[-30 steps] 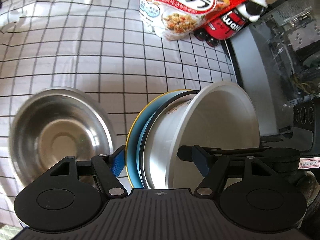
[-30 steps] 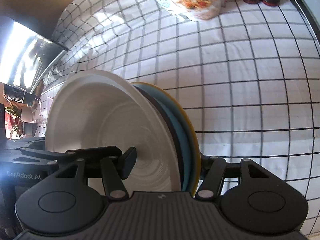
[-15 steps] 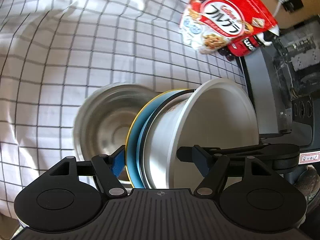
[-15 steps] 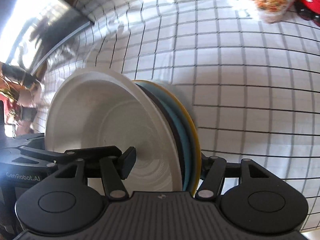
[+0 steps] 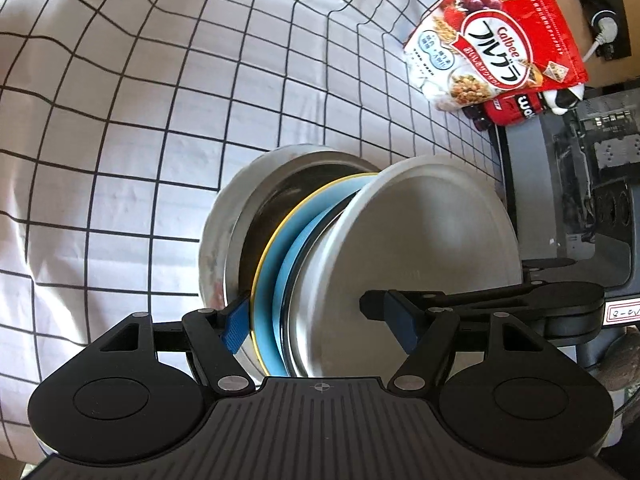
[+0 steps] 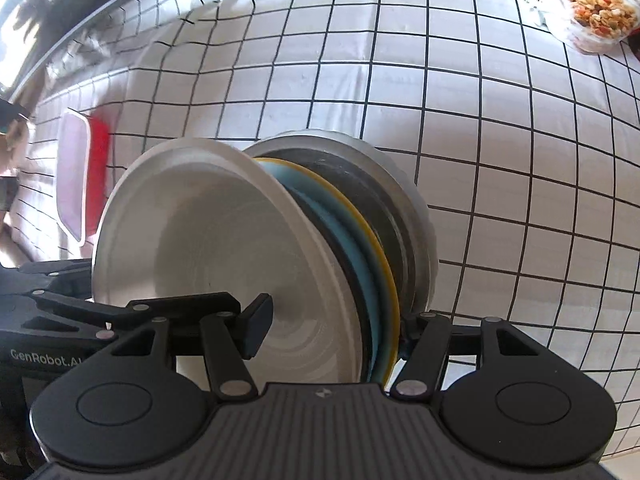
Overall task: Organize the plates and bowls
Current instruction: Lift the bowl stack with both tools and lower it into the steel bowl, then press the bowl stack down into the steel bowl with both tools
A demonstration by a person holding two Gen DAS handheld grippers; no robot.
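A nested stack of dishes is being gripped from opposite sides by both grippers. The left gripper point(image 5: 318, 318) is being held closed on the stack, one blue-padded finger against the yellow-rimmed plate point(image 5: 259, 256) and the other inside the white bowl point(image 5: 424, 240). The right gripper point(image 6: 334, 328) is likewise being kept clamped on the same stack, one finger resting inside the white bowl point(image 6: 208, 232) and the other behind the yellow-rimmed plate point(image 6: 386, 264). Between plate and bowl, a light blue plate point(image 5: 288, 256) and a dark-rimmed dish point(image 5: 316, 224) are being sandwiched. The stack is being presented at the mouth of the stainless steel bowl point(image 5: 224, 216), which is lying on the checked tablecloth point(image 5: 120, 120); whether they are touching cannot be told. A granola bag point(image 5: 496, 36) is lying well apart at the cloth's far edge, with a red bottle point(image 5: 512, 108) just beside it. In the right wrist view, a red-lidded container point(image 6: 80, 176) is seen beyond the white bowl.
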